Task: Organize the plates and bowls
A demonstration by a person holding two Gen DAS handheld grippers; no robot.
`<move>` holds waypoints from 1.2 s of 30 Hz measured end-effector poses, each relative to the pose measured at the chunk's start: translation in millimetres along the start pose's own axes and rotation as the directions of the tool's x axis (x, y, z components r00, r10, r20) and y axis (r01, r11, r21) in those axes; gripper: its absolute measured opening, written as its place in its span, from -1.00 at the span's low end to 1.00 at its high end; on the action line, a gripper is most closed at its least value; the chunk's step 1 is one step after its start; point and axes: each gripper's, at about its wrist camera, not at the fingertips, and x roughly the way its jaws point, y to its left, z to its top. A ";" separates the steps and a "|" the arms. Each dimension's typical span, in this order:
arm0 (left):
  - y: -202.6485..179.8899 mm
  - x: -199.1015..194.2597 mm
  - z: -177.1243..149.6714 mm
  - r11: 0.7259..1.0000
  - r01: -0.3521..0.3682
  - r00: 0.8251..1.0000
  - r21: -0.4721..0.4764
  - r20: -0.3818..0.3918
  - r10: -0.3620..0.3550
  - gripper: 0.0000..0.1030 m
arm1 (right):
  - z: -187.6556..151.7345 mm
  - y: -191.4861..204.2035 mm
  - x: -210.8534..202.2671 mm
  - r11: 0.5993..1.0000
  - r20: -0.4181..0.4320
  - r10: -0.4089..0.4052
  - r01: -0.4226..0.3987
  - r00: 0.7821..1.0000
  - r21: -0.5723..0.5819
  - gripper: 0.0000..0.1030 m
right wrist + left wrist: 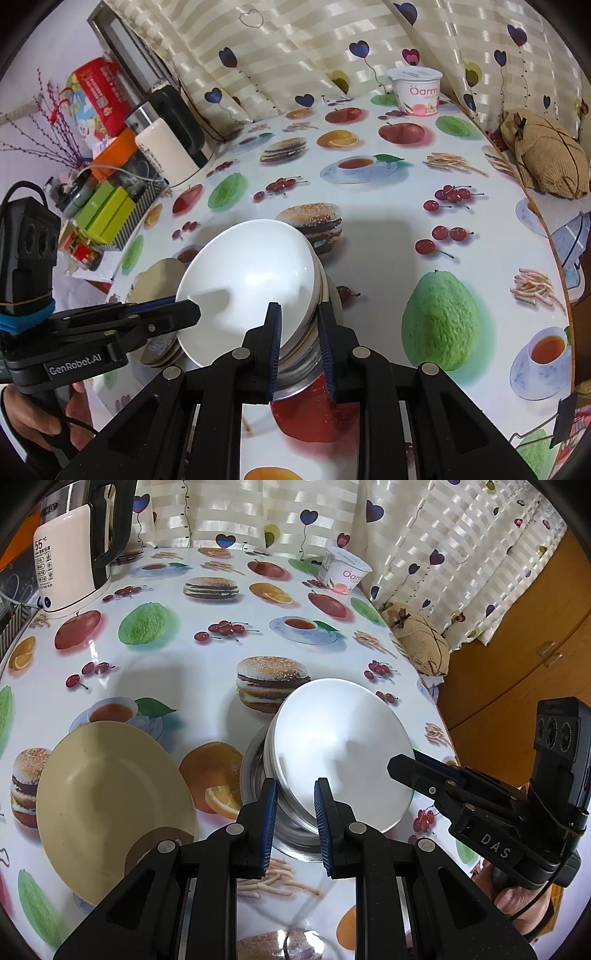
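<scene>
Table (207, 653) under fruit-print cloth. Tan plate (110, 805) lying flat, left of left claw (295, 808). White bowl (343, 749) tilted in steel bowl (255, 771), just ahead of both claws. Right claw (300, 334) seemingly pinching the stacked rims; left clenched, apparently on the near edge, contact unclear. Step: nesting bowls. Next: level and seat white bowl, then release.
</scene>
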 end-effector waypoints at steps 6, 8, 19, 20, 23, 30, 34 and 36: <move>1.0 -1.4 -0.1 1.000 0.011 1.000 0.002 0.012 -0.011 -0.60 | -0.1 0.4 0.1 1.000 0.000 0.000 0.001 1.000 -0.003 -0.58; 0.3 -2.2 -1.1 1.000 0.007 1.000 0.010 0.020 -0.008 -0.60 | -0.1 0.6 0.0 1.000 0.001 -0.001 0.001 1.000 -0.003 -0.58; -5.5 -4.5 -7.8 0.999 -0.019 0.998 0.039 0.061 0.017 -0.60 | -1.0 0.4 -0.6 1.000 0.011 -0.001 0.002 1.000 -0.012 -0.59; -5.6 -4.6 -7.9 0.999 -0.019 0.998 0.038 0.061 0.017 -0.60 | -0.9 0.6 -0.6 1.000 0.011 0.000 0.000 1.000 -0.010 -0.61; -6.3 -4.6 -8.1 0.999 -0.019 0.998 0.039 0.060 0.017 -0.60 | -1.1 0.5 -0.4 1.000 0.013 0.000 0.000 1.000 -0.014 -0.61; -4.4 -7.2 -7.9 0.999 -0.012 0.998 0.035 0.068 0.009 -0.60 | -1.5 0.2 -0.1 1.000 0.014 0.000 0.000 1.000 -0.015 -0.61; -6.5 -7.7 -8.1 0.999 -0.019 0.997 0.041 0.072 0.016 -0.60 | -1.4 -0.2 0.0 1.000 0.014 0.000 0.000 1.000 -0.014 -0.61; -7.2 -8.3 -7.3 0.999 -0.018 0.997 0.044 0.075 0.014 -0.60 | -1.5 -0.2 0.3 1.000 0.014 -0.001 0.001 1.000 -0.015 -0.61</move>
